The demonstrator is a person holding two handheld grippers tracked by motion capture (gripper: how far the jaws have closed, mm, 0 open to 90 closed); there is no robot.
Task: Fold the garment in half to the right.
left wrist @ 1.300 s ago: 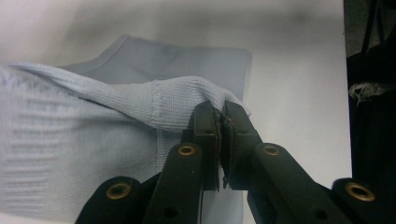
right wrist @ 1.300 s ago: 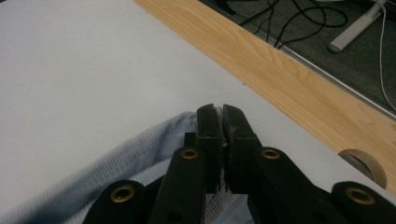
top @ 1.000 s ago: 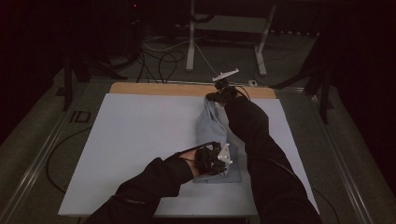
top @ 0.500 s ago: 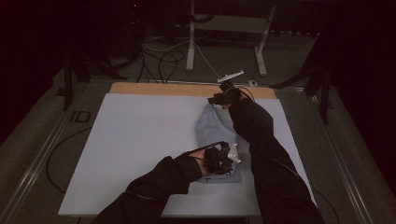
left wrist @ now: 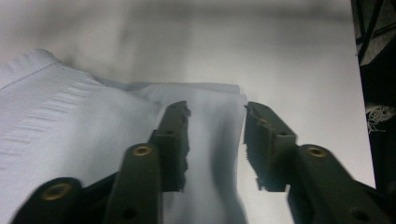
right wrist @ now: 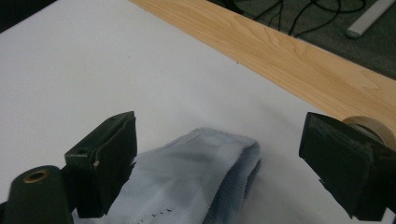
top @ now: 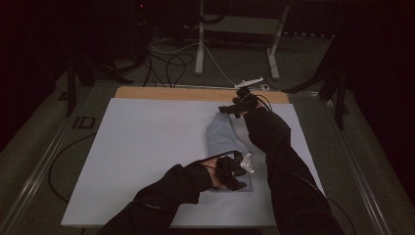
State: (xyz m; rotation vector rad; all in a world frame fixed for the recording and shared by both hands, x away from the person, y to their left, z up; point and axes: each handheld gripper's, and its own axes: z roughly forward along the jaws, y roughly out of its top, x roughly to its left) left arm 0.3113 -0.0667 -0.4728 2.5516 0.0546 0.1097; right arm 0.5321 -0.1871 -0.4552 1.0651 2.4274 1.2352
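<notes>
Parts of the cloth and the tools you can't see well

In the high view the near end of the blue cloth (top: 222, 139) is hidden under the left gripper (top: 240, 169) and the hand at 6 o'clock, and the right sleeve (top: 274, 147) covers its edge at 3 o'clock. The right gripper (top: 230, 108) there is too small and dark to tell how its jaws stand. In the left gripper view the cloth (left wrist: 70, 140) runs off the picture at 9 and 6 o'clock. In the right gripper view the roll of tape (right wrist: 369, 125) at 3 o'clock is half hidden behind a jaw, and the cloth (right wrist: 187, 186) is cut off at 6 o'clock.
</notes>
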